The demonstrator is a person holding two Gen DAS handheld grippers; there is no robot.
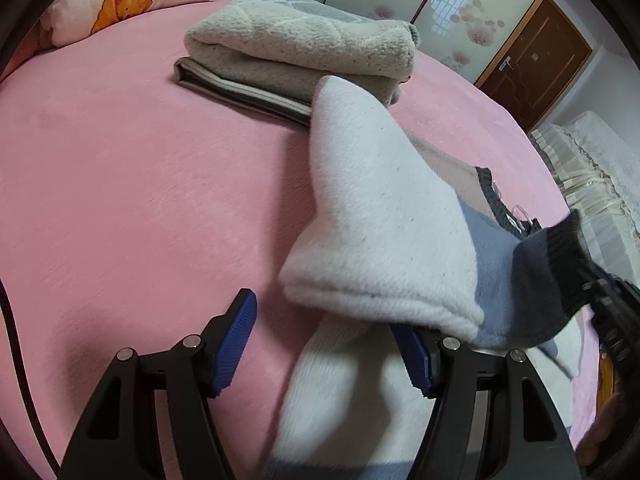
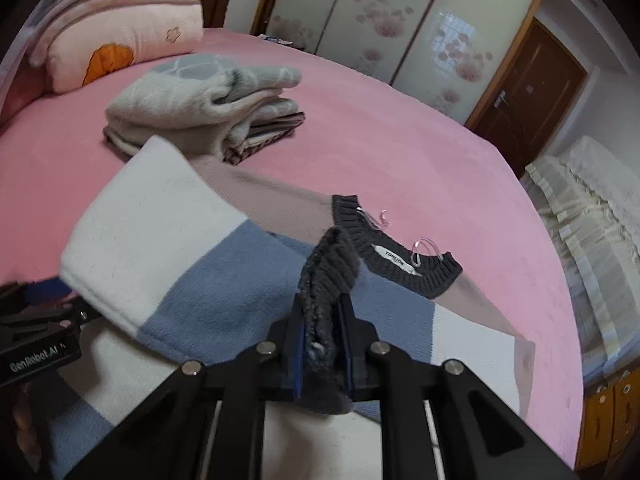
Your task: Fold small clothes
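Left claw [image 1: 328,344]: jaws wide apart, nothing pinched. A white part of the sweater [image 1: 384,216] lies on the pink bed [image 1: 120,184] between the blue pads [image 1: 236,340]; the folded-over white sleeve hangs just above the right pad and hides its tip. Can't tell whether the sleeve touches that pad.

Sweater, right wrist view: white/blue/taupe blocks, spread on the bed in front of both claws, dark ribbed collar [image 2: 400,260] with label facing up.

Right claw [image 2: 324,340]: jaws nearly closed, clamped on the dark ribbed cuff [image 2: 328,276], which stands up out of the pads.

Behind the sweater: stack of folded grey clothes [image 2: 192,100], apart from both claws. Pillow [image 2: 120,48] at far left.
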